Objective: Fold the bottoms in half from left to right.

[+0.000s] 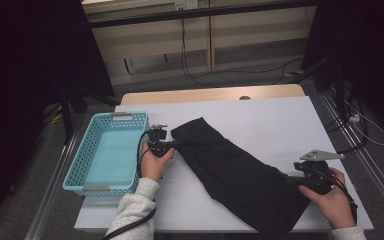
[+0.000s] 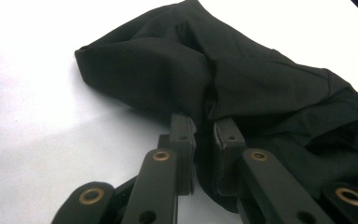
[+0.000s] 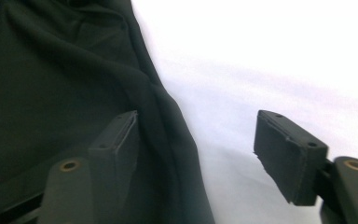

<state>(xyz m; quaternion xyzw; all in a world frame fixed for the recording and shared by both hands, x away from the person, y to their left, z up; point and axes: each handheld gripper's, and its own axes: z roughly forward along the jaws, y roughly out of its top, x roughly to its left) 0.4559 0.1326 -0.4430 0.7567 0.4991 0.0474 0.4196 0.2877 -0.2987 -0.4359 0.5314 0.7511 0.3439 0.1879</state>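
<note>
In the high view, a long black cloth garment (image 1: 235,172) lies slantwise on the white table top (image 1: 280,125), running from about ten o'clock down to five o'clock of the table's middle. The left gripper (image 1: 172,145), held in the person's left hand (image 1: 155,162), sits at the garment's upper end at nine o'clock, touching its edge. Just beyond it, farther toward nine o'clock, stands a light blue plastic mesh basket (image 1: 80,165) at the table's left border. The right gripper (image 1: 292,179), with its grey three-cornered plate on top, is held in the right hand (image 1: 332,200) at the garment's lower end, at about four o'clock.

In the left gripper view, the two black jaws stand nearly together and pinch a fold of the black cloth between their pads (image 2: 226,140). The rest of the garment (image 2: 242,79) bunches up toward twelve and two o'clock, over the white surface (image 2: 37,116).

In the right gripper view, the jaws stand wide apart. The jaw at eight o'clock lies on the dark cloth (image 3: 51,79), the pad (image 3: 286,154) at four o'clock hangs over the bare white table (image 3: 270,56), and the garment's edge runs between them without being pressed.
</note>
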